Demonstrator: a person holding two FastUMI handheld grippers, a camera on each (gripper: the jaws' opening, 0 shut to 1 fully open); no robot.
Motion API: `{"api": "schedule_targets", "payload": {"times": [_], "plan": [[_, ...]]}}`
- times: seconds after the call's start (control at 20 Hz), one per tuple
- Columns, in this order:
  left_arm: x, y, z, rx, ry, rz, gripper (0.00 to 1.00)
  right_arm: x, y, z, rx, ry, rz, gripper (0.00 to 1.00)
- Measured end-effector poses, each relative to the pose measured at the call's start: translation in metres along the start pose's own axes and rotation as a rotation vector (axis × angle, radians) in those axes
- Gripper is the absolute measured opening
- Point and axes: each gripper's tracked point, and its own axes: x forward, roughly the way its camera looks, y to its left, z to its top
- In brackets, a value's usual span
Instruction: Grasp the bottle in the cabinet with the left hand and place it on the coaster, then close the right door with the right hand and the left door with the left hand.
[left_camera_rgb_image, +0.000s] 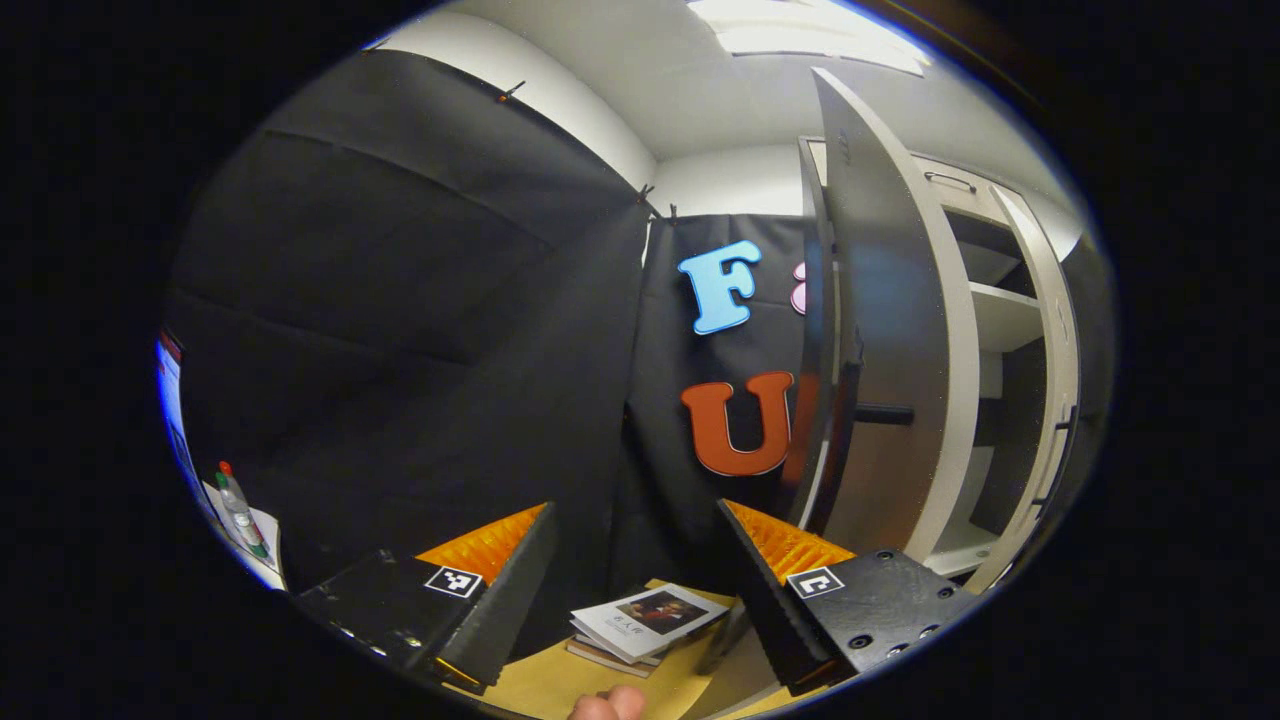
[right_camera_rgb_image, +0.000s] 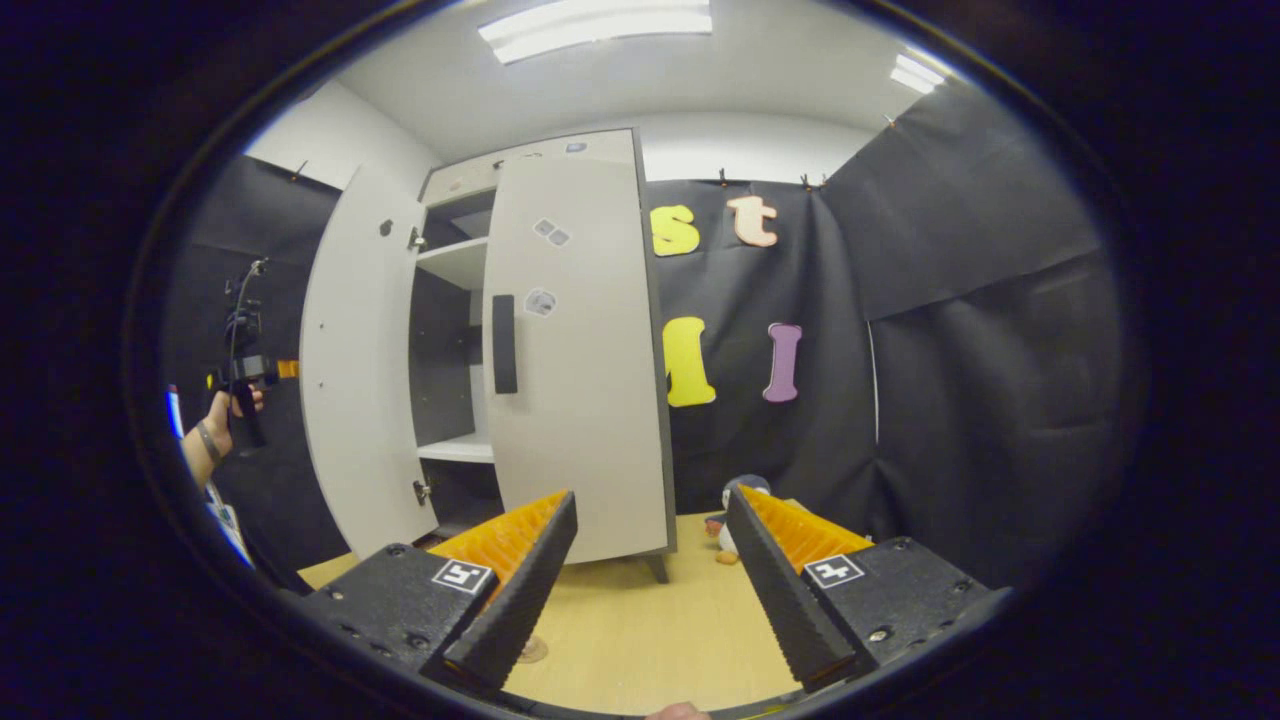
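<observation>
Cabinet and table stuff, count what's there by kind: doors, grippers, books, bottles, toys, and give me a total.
Cabinet doors: 2, left door and right door
Grippers: 2, left gripper and right gripper
Books: 2 in a stack, as far as I can tell
Bottles: 1
Toys: 1
Total: 8

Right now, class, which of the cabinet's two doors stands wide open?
The left door, the one nearer the hand. It swings far outward, while the right door, with its dark handle, is nearly closed.
</observation>
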Motion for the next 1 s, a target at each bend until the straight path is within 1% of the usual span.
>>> {"api": "schedule_targets", "payload": {"times": [0.05, 0.1, 0.15, 0.2, 0.25, 0.3, 0.35, 0.4, 0.5, 0.6, 0.75, 0.8, 0.85, 0.9, 0.95, 1.0], "plan": [[-0.001, -0.001, 0.000, -0.001, -0.001, 0.000, 0.94, 0.002, -0.002, 0.000, 0.000, 0.001, 0.000, 0.98], [-0.002, -0.003, -0.001, -0.017, 0.003, -0.004, 0.94, 0.004, -0.003, -0.002, -0.003, 0.001, 0.000, 0.94], [-0.004, -0.006, -0.003, -0.040, 0.018, -0.008, 0.94, 0.007, -0.001, -0.004, -0.002, 0.007, 0.013, 0.98], [-0.007, -0.012, -0.006, -0.060, 0.031, -0.019, 0.94, 0.011, 0.003, -0.011, -0.002, 0.030, 0.034, 0.94], [-0.010, -0.017, -0.006, -0.076, 0.037, -0.032, 0.94, 0.014, 0.007, -0.017, -0.004, 0.059, 0.056, 0.98], [-0.014, -0.024, -0.006, -0.083, 0.039, -0.047, 0.94, 0.015, 0.010, -0.018, -0.005, 0.069, 0.076, 0.94], [-0.019, -0.033, -0.006, -0.083, 0.038, -0.061, 0.94, 0.015, 0.011, -0.014, -0.008, 0.061, 0.085, 0.99], [-0.023, -0.042, -0.007, -0.079, 0.037, -0.077, 0.94, 0.017, 0.011, -0.009, -0.010, 0.048, 0.090, 0.99], [-0.028, -0.065, -0.009, -0.073, 0.038, -0.119, 0.94, 0.021, 0.015, -0.005, -0.001, 0.033, 0.104, 0.99], [-0.035, -0.095, -0.012, -0.080, 0.050, -0.187, 0.94, 0.023, 0.019, -0.006, 0.011, 0.037, 0.119, 0.98], [-0.041, -0.149, -0.020, -0.079, 0.071, -0.302, 0.94, 0.022, 0.014, -0.005, 0.001, 0.034, 0.110, 0.99], [-0.041, -0.161, -0.022, -0.064, 0.077, -0.327, 0.90, 0.021, 0.012, -0.005, -0.005, 0.035, 0.108, 0.99], [-0.042, -0.168, -0.024, -0.049, 0.067, -0.334, 0.99, 0.021, 0.009, -0.003, -0.009, 0.034, 0.104, 0.99], [-0.044, -0.171, -0.025, -0.044, 0.059, -0.340, 0.95, 0.022, 0.006, -0.001, -0.010, 0.028, 0.100, 0.99], [-0.046, -0.172, -0.025, -0.051, 0.056, -0.343, 0.99, 0.021, 0.004, 0.002, -0.009, 0.020, 0.095, 0.94], [-0.047, -0.172, -0.024, -0.064, 0.055, -0.347, 0.99, 0.020, 0.002, 0.005, -0.008, 0.011, 0.087, 0.94]]}}
